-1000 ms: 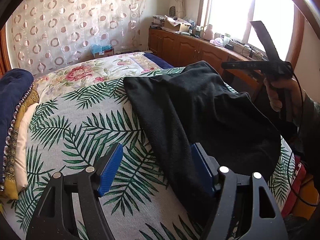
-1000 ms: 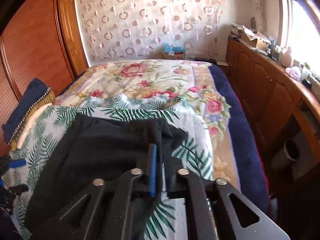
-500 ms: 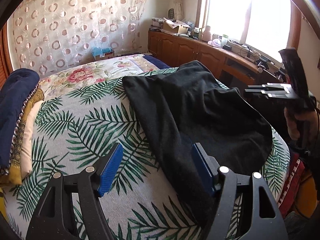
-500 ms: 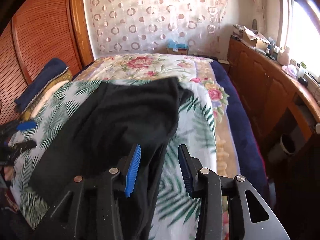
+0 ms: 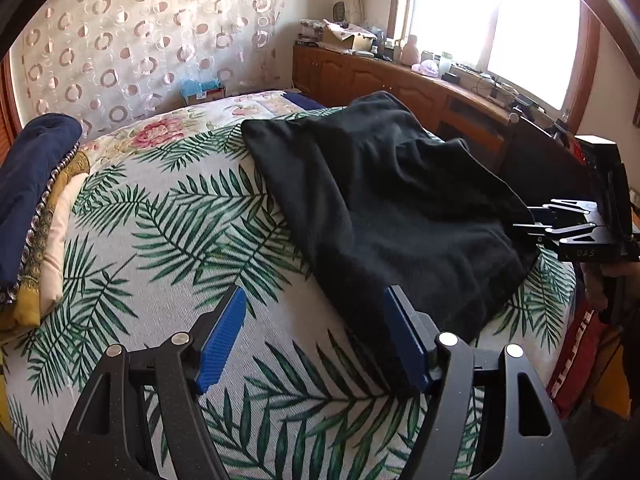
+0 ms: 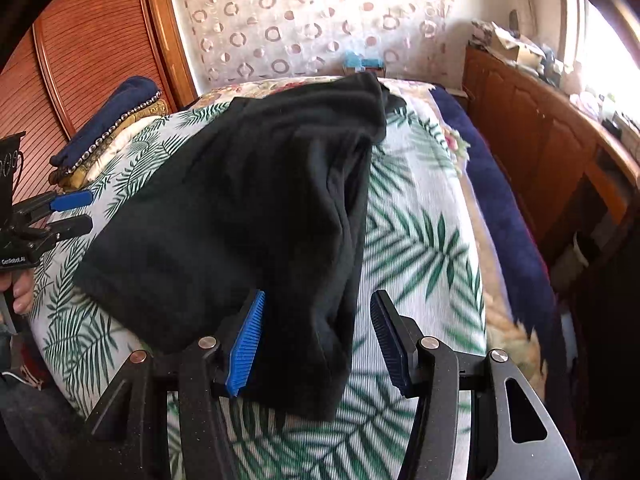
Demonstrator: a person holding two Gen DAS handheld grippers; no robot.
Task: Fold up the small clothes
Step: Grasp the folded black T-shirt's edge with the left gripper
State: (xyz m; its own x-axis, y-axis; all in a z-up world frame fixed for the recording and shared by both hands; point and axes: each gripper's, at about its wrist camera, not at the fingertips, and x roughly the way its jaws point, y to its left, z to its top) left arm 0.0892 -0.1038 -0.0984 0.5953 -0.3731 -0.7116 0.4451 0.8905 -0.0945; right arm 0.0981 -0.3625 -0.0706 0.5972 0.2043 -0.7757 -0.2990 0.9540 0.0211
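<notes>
Fingers of both grippers (image 5: 316,336) (image 6: 318,340) spread, released; black garment (image 5: 384,208) lies rumpled on palm-print bedspread (image 5: 168,248)

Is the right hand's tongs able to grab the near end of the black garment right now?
Probably yes. The right tongs stand open, and the near end of the black garment hangs between the blue pads with nothing in front of it.

Bed (image 5: 168,240) covered by a palm-leaf spread, with a floral quilt (image 5: 160,136) beyond it. Stack of folded bedding (image 5: 36,200), navy on top, at the bed's left edge. Circle-patterned curtain (image 5: 140,40) on the far wall. Wooden cabinet (image 5: 400,84) under a bright window (image 5: 520,24), its top cluttered. Slatted wooden door (image 6: 88,48).
</notes>
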